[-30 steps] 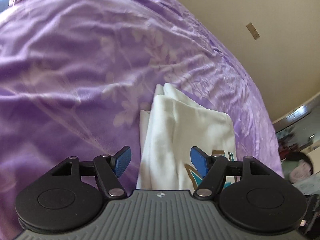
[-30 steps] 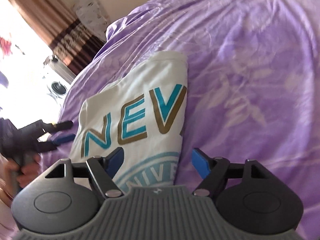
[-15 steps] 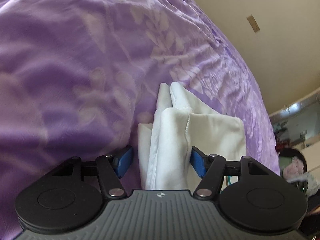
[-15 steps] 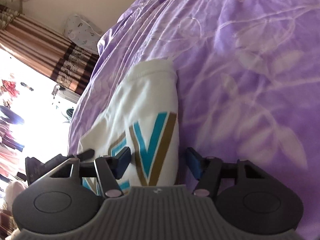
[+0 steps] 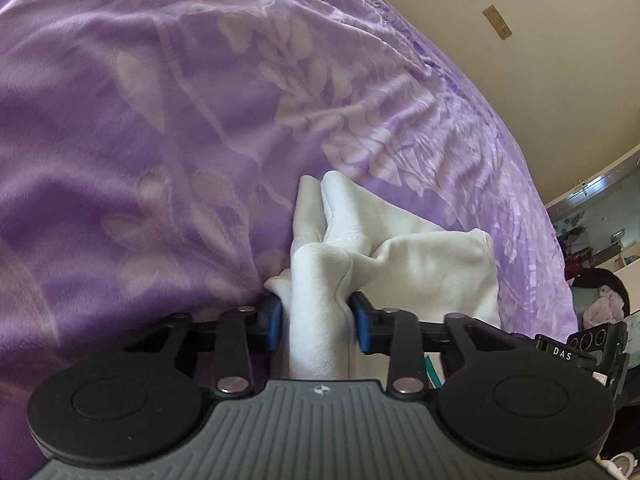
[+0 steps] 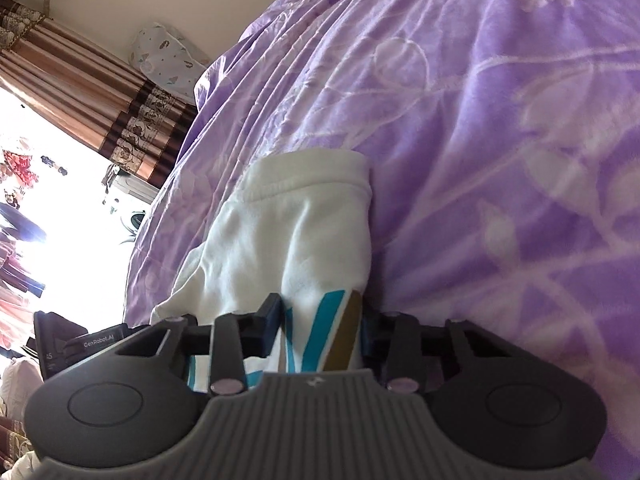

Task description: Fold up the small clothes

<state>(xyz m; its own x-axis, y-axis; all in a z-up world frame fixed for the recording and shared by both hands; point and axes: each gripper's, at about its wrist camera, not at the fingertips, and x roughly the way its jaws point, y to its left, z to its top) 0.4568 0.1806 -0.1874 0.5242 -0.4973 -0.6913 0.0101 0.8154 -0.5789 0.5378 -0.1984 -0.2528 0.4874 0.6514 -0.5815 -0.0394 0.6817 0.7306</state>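
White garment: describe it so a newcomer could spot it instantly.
A purple leaf-patterned blanket covers the bed. On it lies one folded white garment, pinched by the left gripper and right gripper. Its teal-and-gold lettering sets it apart.

1. The left gripper (image 5: 316,322) has blue finger pads (image 5: 273,322) on black linkage arms with silver pivot screws.
2. The right gripper (image 6: 320,326) has a ribbed grey body flanked by round black discs, a small white emblem at its front edge.

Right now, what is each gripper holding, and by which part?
Both grip the white shirt: left gripper on a bunched plain edge, right gripper on the printed edge.
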